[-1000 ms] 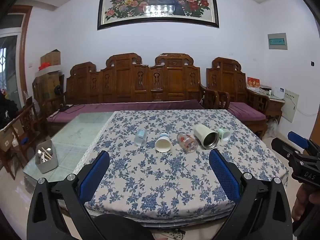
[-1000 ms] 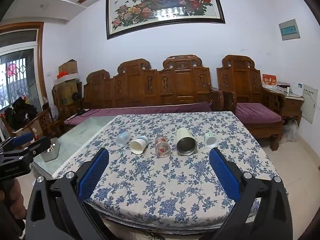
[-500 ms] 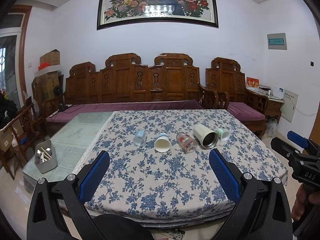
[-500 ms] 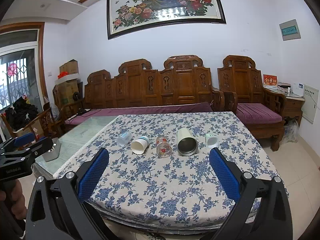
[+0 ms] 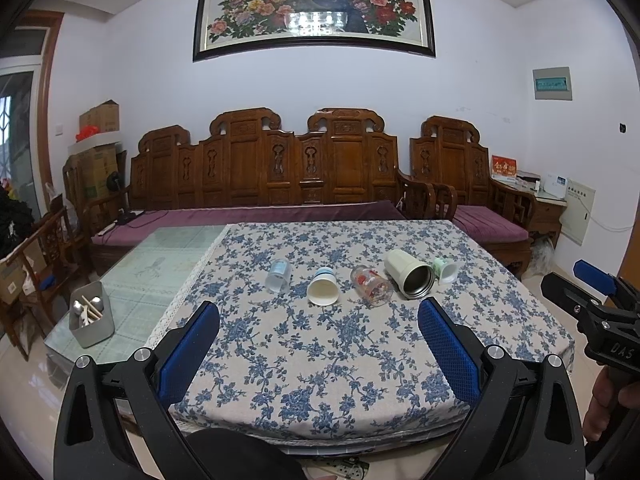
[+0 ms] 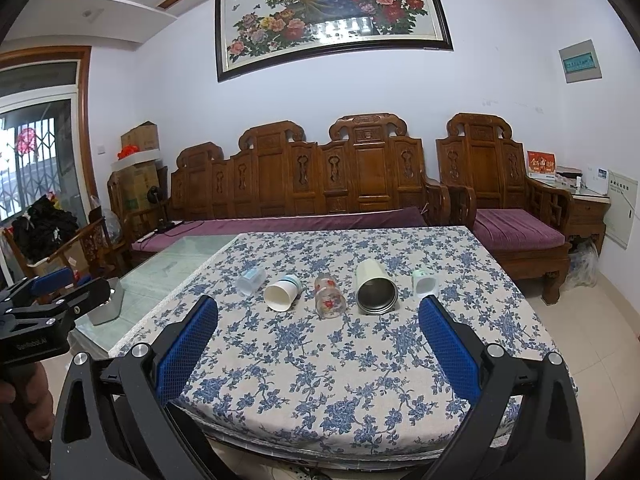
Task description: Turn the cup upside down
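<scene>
Several cups lie on their sides in a row on the floral tablecloth (image 5: 320, 344): a clear plastic cup (image 5: 279, 275), a white paper cup (image 5: 323, 291), a glass with red print (image 5: 371, 289), a cream steel-lined tumbler (image 5: 409, 274) and a small pale green cup (image 5: 445, 270). The right wrist view shows the same row: clear cup (image 6: 250, 279), paper cup (image 6: 281, 292), glass (image 6: 329, 295), tumbler (image 6: 375, 287), small cup (image 6: 425, 281). My left gripper (image 5: 319, 340) and right gripper (image 6: 319, 344) are both open and empty, held back over the table's near edge.
A grey utensil caddy (image 5: 91, 319) stands on the bare glass part of the table (image 5: 156, 268) at left. A carved wooden sofa (image 5: 280, 176) runs behind the table and an armchair (image 6: 504, 200) stands at right. The right gripper shows at the left view's right edge (image 5: 592, 304).
Both grippers have drifted very slightly; the cups have not moved and both grippers stay open.
</scene>
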{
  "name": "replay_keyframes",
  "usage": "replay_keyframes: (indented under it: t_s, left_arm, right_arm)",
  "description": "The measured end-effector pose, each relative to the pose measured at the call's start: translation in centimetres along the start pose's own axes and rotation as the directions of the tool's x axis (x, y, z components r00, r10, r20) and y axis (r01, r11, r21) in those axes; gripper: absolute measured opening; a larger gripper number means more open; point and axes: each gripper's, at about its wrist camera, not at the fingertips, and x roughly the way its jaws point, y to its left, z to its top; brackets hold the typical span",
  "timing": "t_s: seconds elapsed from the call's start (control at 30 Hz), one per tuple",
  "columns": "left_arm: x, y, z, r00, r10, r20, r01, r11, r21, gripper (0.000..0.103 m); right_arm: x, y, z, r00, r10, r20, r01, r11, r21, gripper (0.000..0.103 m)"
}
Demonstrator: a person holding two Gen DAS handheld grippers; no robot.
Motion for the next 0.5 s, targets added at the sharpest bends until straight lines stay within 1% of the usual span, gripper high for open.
replay_keyframes:
  t_s: [0.17, 0.2, 0.23, 0.5]
  left_arm:
    - [-0.02, 0.00, 0.02, 1.000, 0.001, 0.001, -0.001, 1.000, 0.000, 0.095]
    - [-0.10, 0.01, 0.02, 1.000, -0.001, 0.015, 0.001, 1.000, -0.004, 0.095]
    - [-0.03, -0.02, 0.03, 1.000, 0.000, 0.002, 0.000, 1.000, -0.001, 0.095]
    - [-0.48, -0.47, 0.49, 1.000, -0.005, 0.006, 0.005, 1.000, 0.004, 0.095]
  right_arm:
    - [-0.03, 0.16, 0.06, 1.000, -0.001, 0.001, 0.001, 1.000, 0.000, 0.100]
    - [0.00, 0.01, -0.03, 1.000, 0.000, 0.002, 0.000, 1.000, 0.001, 0.100]
    - [-0.01, 0.06, -0.01, 1.000, 0.001, 0.001, -0.001, 1.000, 0.001, 0.100]
    - [-0.50, -0.02, 0.28, 1.000, 0.004, 0.003, -0.004, 1.000, 0.000, 0.100]
